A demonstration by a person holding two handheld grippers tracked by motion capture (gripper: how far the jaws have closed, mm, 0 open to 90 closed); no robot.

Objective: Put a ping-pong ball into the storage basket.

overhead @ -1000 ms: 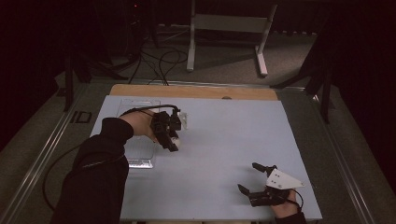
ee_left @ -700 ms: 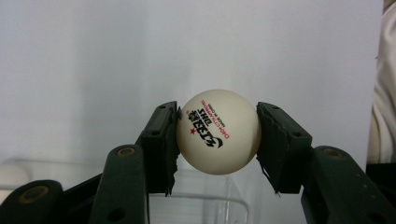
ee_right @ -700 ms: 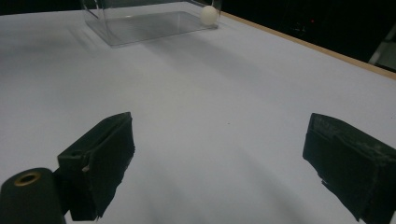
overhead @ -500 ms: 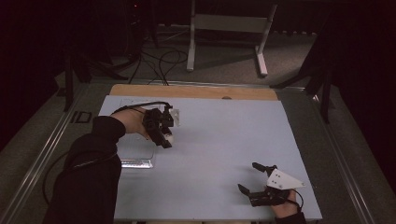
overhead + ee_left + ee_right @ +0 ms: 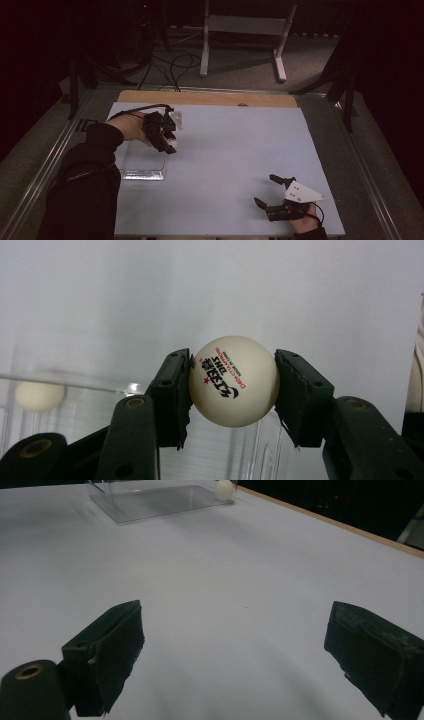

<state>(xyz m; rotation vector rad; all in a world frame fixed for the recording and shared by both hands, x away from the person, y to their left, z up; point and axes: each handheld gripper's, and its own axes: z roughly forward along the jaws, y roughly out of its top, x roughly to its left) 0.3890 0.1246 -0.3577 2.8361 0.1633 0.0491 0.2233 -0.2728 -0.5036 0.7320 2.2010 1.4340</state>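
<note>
A white ping-pong ball [image 5: 233, 381] with black and red print sits squeezed between the black jaws of my left gripper [image 5: 233, 390]. In the high view, the left gripper [image 5: 169, 145] hangs above the right edge of a clear plastic box [image 5: 141, 161] at the table's left. A second white ball [image 5: 39, 395] lies inside that box, and it is also in the right gripper view as a ball [image 5: 225, 489] at the box's [image 5: 150, 500] far corner. My right gripper [image 5: 265, 189] rests near the front right of the table, open and holding nothing [image 5: 235, 650].
The light blue table sheet [image 5: 235, 145] stretches between the two hands. A wooden strip [image 5: 210, 98] runs along its far edge. Beyond the table stand a white metal frame [image 5: 245, 30] and floor cables [image 5: 170, 62]. Metal rails flank the table sides.
My left hand has carried the ball leftward and slightly up, from over the sheet to above the clear box. The right gripper has stayed put.
</note>
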